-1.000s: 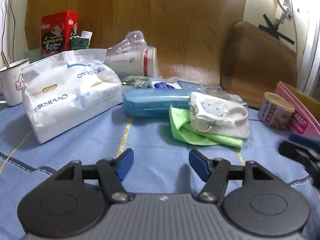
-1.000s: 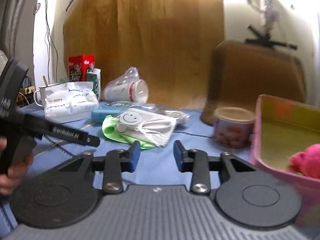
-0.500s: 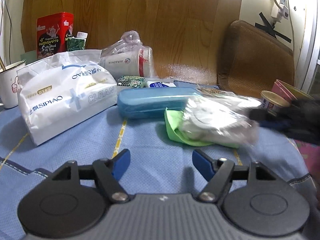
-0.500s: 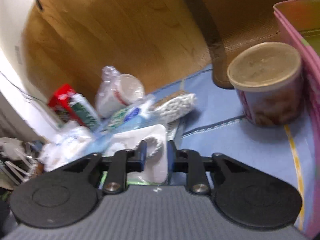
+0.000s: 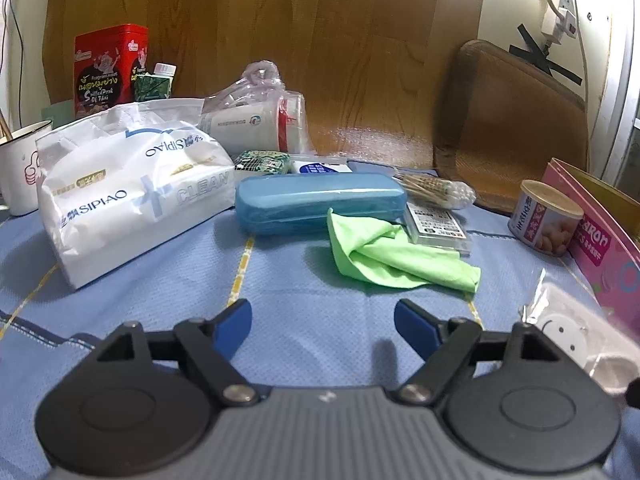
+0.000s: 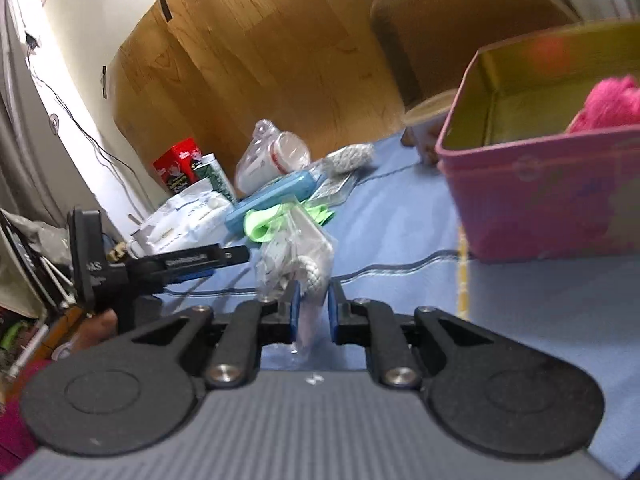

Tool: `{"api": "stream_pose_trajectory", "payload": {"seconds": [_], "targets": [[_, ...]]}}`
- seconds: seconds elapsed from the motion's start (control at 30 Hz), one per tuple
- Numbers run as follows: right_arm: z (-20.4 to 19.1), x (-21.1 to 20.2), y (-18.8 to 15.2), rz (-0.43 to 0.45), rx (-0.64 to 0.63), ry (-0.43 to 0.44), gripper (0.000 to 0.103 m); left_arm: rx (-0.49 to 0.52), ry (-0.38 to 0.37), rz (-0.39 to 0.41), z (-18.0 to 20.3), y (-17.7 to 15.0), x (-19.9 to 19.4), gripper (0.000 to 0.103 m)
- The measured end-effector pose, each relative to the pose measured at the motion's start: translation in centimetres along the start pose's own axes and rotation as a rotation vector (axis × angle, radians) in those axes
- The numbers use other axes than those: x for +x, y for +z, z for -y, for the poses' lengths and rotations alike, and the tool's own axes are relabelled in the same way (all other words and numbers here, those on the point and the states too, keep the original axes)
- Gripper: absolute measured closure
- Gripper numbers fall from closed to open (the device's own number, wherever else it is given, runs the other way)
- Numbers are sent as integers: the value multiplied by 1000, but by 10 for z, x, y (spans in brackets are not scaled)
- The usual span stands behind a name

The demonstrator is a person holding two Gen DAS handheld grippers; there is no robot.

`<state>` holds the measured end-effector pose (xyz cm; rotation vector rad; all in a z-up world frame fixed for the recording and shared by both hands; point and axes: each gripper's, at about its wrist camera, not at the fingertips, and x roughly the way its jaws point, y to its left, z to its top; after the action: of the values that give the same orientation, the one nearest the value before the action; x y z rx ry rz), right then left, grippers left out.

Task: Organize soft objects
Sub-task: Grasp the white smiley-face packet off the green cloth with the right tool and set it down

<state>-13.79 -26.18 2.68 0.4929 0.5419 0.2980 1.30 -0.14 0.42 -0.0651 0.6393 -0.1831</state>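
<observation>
**A:** How much room is the desk (image 5: 320, 320) giving, going from the big things down?

**B:** Its blue woven cloth is lying bare and flat in front of the left gripper (image 5: 322, 322), with the clutter sitting in a band along the wooden back panel (image 5: 320, 60). On the right edge the pink tin box (image 6: 540, 192) is standing open-topped, hard-walled and square-cornered, with something fluffy and pink (image 6: 608, 104) showing inside. Bare cloth is lying between that box and the right gripper (image 6: 311, 312).

**A:** And the softer pieces?

**B:** The white tissue pack (image 5: 132, 188) is slumping, crinkled and pillowy, at the left. Beside it the blue glasses case (image 5: 320, 200) is lying long, smooth and rounded. The green cloth (image 5: 392, 252) is lying crumpled, touching the case's front.

**A:** Where is the bagged mask?

**B:** The smiley mask in its clear bag (image 6: 298, 252) is standing up between the right jaws; they are nearly closed and pinching the bag's lower end, holding it near the pink box's left wall. In the left wrist view it is showing at the lower right, beside the box.

**A:** The left jaws?

**B:** They are opening, standing fairly wide, with nothing between them but bare cloth; the green cloth is lying just beyond the tips.
</observation>
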Motion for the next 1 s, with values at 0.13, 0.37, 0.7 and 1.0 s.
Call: {"api": "stream_pose_trajectory", "payload": {"seconds": [0.13,0.37,0.7,1.0], "targets": [[3,10,-3,-11,22,-9,78,-3,-3,6,-1,-1,-2,17],[23,10,-3,-31,70,24,76,-2,-12,4,-1,0,-1,16],[21,19,-2,-121,131,131,78,-10,-33,12,-3,0,-3,16],[23,15,-3,-57,73,59,70,-1,-40,31,-1,-1,-6,10]]}}
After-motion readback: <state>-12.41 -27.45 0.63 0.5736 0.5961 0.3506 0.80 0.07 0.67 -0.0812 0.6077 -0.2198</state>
